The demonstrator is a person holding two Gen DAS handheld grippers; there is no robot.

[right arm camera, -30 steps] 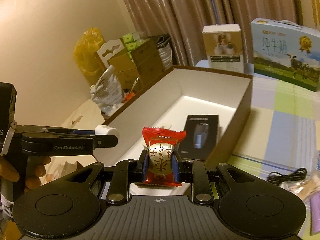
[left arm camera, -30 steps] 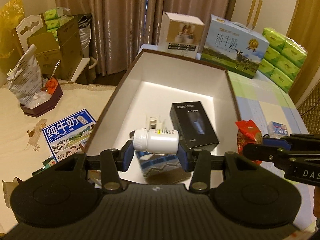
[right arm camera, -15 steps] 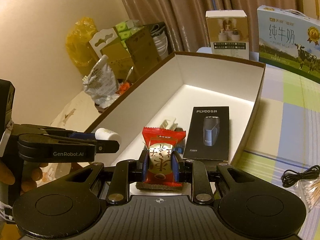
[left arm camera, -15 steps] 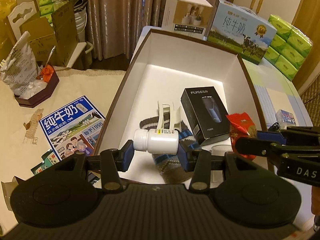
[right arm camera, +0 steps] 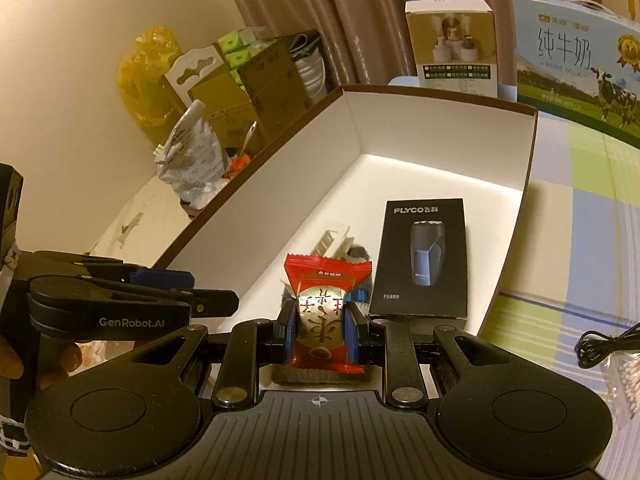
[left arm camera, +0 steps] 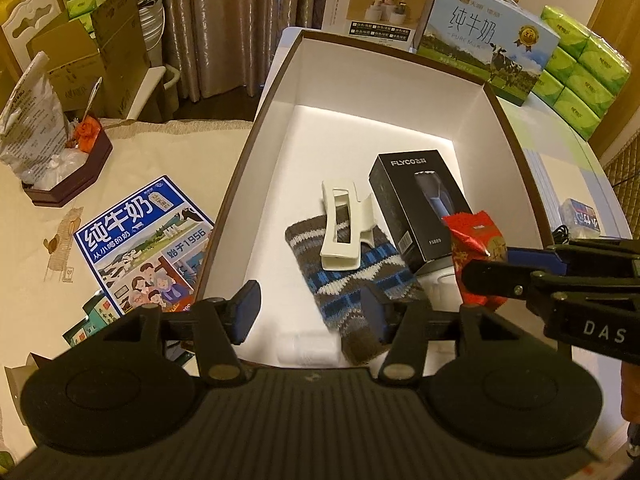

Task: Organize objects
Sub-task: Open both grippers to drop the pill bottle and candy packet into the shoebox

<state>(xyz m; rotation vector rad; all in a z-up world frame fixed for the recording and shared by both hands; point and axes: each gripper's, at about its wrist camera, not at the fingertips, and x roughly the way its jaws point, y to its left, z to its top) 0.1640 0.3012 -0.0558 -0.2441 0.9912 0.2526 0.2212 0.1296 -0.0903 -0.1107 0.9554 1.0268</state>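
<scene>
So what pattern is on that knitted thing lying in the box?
The knitted sock has grey, blue and white stripes with a zigzag band; the left wrist view shows it best.

**A lived-in room at home**

Long brown curtains [left arm camera: 208, 20] hang to the floor behind the furniture. A tabletop [left arm camera: 568, 160] under a pastel checked cloth carries household shopping: a gift carton of pure milk [left arm camera: 486, 40], stacked green packs of tissues [left arm camera: 580, 76] and a small appliance box [left arm camera: 376, 4]. Beside it, a cream embroidered cloth [left arm camera: 152, 160] bears a flattened milk carton [left arm camera: 144, 248] and a dark tray of odds and ends [left arm camera: 68, 172]. Cardboard boxes [left arm camera: 104, 48] and a yellow plastic bag [right arm camera: 148, 80] crowd the corner by the plain wall.
</scene>
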